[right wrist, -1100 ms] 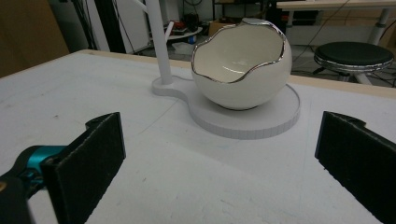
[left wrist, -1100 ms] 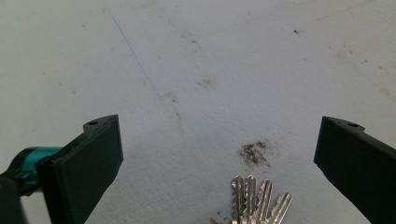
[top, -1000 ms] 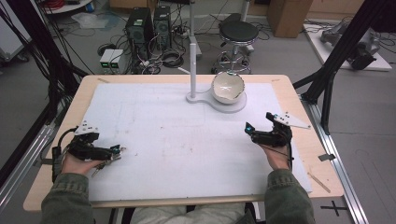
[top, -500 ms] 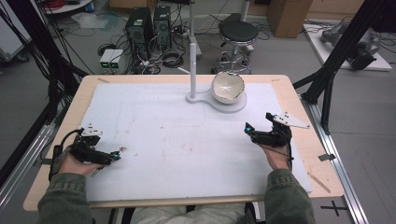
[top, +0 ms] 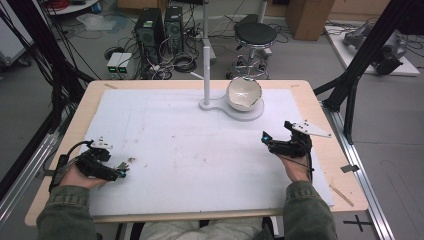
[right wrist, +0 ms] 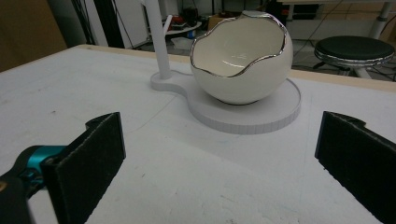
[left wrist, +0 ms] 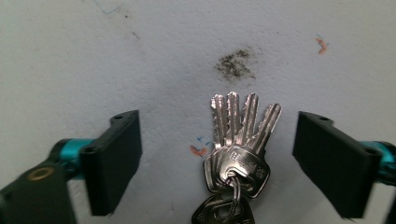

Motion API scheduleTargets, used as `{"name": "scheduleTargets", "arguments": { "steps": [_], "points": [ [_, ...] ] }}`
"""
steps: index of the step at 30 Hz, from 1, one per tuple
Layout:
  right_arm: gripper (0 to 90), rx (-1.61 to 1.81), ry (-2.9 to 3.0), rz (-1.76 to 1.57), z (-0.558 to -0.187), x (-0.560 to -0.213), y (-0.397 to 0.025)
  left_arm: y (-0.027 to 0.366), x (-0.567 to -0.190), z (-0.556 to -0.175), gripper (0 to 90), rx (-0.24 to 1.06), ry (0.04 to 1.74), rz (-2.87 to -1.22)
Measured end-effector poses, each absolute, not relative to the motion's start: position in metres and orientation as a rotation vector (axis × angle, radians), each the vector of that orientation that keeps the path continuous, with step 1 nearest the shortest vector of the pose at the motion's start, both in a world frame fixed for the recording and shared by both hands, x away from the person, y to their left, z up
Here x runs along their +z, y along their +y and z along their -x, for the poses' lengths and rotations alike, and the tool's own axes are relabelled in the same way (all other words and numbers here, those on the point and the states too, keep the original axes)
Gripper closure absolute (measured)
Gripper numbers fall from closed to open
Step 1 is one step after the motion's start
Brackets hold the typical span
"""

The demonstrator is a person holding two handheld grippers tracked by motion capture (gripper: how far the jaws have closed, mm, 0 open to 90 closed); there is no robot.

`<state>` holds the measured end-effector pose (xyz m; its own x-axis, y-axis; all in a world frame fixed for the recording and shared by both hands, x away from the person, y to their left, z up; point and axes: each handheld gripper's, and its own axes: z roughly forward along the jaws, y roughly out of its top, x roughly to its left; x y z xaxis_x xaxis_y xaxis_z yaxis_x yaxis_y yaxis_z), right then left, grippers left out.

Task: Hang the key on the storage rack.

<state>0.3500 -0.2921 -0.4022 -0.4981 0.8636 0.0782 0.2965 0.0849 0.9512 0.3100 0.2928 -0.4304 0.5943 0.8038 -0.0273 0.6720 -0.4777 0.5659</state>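
Note:
A bunch of silver keys [left wrist: 238, 140] on a ring lies flat on the white mat, blades fanned away from me. My left gripper [left wrist: 219, 144] is open, with one jaw on each side of the keys and touching neither. From above, that gripper [top: 116, 172] sits low at the mat's front left, with the keys [top: 123, 167] at its tip. The right gripper [top: 266, 141] is open and holds nothing at the mat's right side. It faces a white egg-shaped bowl [right wrist: 243, 60] with a jagged silver rim, some way off.
The bowl [top: 244, 93] rests on a round white base [top: 252, 112] at the back centre, joined to an upright white pole [top: 206, 50]. A dark smudge [left wrist: 236, 65] marks the mat just beyond the keys. The wooden table edge [top: 345, 165] borders the mat.
My left gripper has drawn back a little toward the table's near edge. The right gripper has barely shifted.

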Motion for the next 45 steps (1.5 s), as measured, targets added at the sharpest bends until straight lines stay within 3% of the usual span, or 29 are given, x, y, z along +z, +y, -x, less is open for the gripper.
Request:
{"name": "scheduleTargets", "arguments": {
  "steps": [10, 13, 15, 26, 45],
  "points": [
    [0.6, 1.425, 1.854, -1.148, -0.350, -0.403, -0.292, 0.293, -0.429, -0.308, 44.3, 0.347, 1.110, -2.338],
    [0.6, 1.422, 1.857, -1.148, -0.350, -0.403, -0.291, 0.293, -0.428, -0.309, 69.6, 0.341, 1.082, -2.337],
    [0.6, 1.420, 1.860, -1.150, -0.351, -0.404, -0.291, 0.295, -0.428, -0.311, 79.8, 0.331, 1.093, -2.320],
    [0.7, 1.419, 1.860, -1.147, -0.350, -0.404, -0.292, 0.301, -0.428, -0.312, 80.7, 0.276, 1.116, -2.269],
    [0.7, 1.421, 1.864, -1.150, -0.350, -0.404, -0.292, 0.306, -0.411, -0.305, 80.7, 0.380, 1.108, -2.158]
  ]
}}
